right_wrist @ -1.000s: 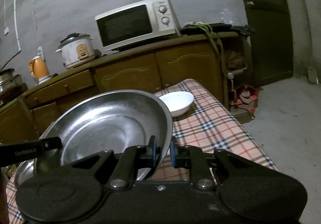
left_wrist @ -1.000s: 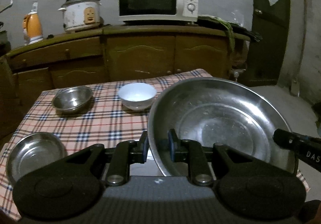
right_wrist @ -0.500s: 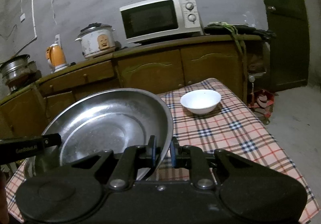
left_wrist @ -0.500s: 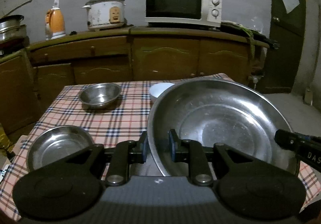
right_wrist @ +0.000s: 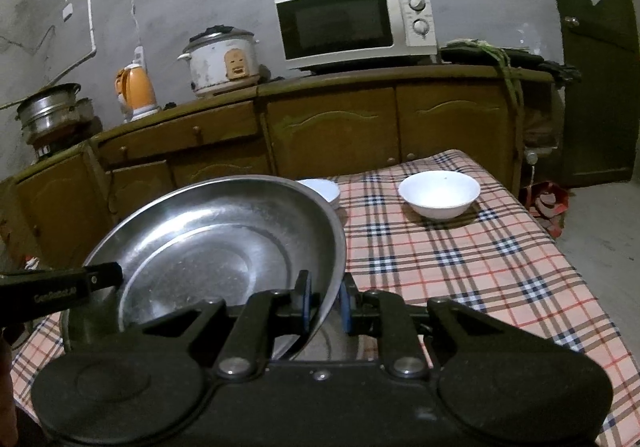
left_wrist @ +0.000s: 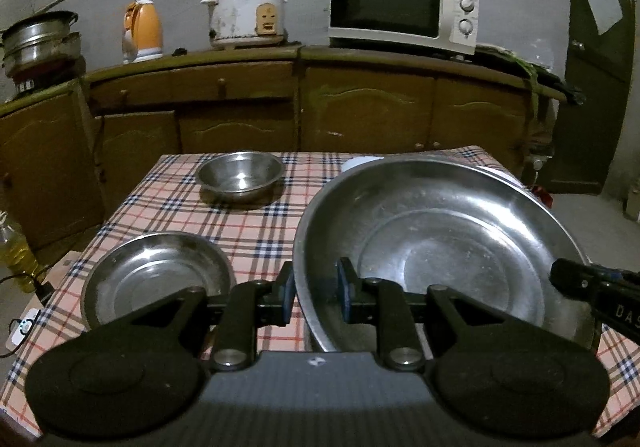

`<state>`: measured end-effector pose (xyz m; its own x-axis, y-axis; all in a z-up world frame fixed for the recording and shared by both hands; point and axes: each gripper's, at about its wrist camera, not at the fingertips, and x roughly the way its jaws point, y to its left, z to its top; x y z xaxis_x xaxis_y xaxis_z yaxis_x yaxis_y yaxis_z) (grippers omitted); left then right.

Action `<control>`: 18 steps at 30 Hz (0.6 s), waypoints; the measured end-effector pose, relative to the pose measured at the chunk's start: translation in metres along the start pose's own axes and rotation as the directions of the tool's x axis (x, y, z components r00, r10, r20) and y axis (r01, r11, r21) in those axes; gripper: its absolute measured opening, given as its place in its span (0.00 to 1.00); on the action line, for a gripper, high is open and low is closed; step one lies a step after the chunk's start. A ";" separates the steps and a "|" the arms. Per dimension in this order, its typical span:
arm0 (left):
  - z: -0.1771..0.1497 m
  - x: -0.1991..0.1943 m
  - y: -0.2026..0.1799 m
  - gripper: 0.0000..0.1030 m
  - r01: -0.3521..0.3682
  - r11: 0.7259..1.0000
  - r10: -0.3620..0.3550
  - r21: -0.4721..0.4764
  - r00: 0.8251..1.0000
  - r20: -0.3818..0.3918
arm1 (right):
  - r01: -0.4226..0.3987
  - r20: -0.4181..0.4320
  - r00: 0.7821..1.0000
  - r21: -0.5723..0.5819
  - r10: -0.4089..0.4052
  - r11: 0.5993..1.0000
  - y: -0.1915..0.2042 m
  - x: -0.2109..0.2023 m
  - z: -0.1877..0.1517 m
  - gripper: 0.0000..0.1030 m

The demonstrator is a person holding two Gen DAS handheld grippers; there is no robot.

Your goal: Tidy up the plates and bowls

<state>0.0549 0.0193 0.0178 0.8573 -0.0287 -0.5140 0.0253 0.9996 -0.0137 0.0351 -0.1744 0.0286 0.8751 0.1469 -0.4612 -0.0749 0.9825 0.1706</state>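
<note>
A large steel basin (left_wrist: 432, 247) is held above the plaid table by both grippers. My left gripper (left_wrist: 314, 295) is shut on its left rim. My right gripper (right_wrist: 325, 303) is shut on its right rim; the basin also shows in the right wrist view (right_wrist: 208, 247). A shallow steel plate (left_wrist: 156, 279) lies at the table's near left. A small steel bowl (left_wrist: 240, 177) sits at the far left. A white bowl (right_wrist: 439, 194) stands at the far right, and white plates (right_wrist: 322, 189) peek out behind the basin.
The plaid table (right_wrist: 460, 259) stands in front of a wooden cabinet (left_wrist: 360, 107) that carries a microwave (left_wrist: 400, 5), a rice cooker (left_wrist: 246, 13) and an orange kettle (left_wrist: 142, 31). A dark door (right_wrist: 596, 59) is at the right.
Both grippers have carried the basin leftward and back from the cabinet. The steel plate and small steel bowl now sit further right in the left wrist view.
</note>
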 end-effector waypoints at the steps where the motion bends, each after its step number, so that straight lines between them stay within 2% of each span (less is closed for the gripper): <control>1: -0.001 0.001 0.002 0.22 -0.001 1.000 0.001 -0.003 1.000 -0.004 | 0.000 -0.003 1.000 -0.004 0.000 1.000 0.002 0.001 -0.001 0.19; 18: -0.017 0.025 0.028 0.22 -0.011 0.999 0.007 -0.043 0.997 -0.074 | -0.021 -0.071 0.997 -0.037 0.019 0.999 0.022 0.032 -0.015 0.20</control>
<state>0.0688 0.0471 -0.0097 0.8171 -0.0211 -0.5761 -0.0060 0.9990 -0.0451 0.0546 -0.1462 0.0044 0.8376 0.1728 -0.5182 -0.1112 0.9827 0.1480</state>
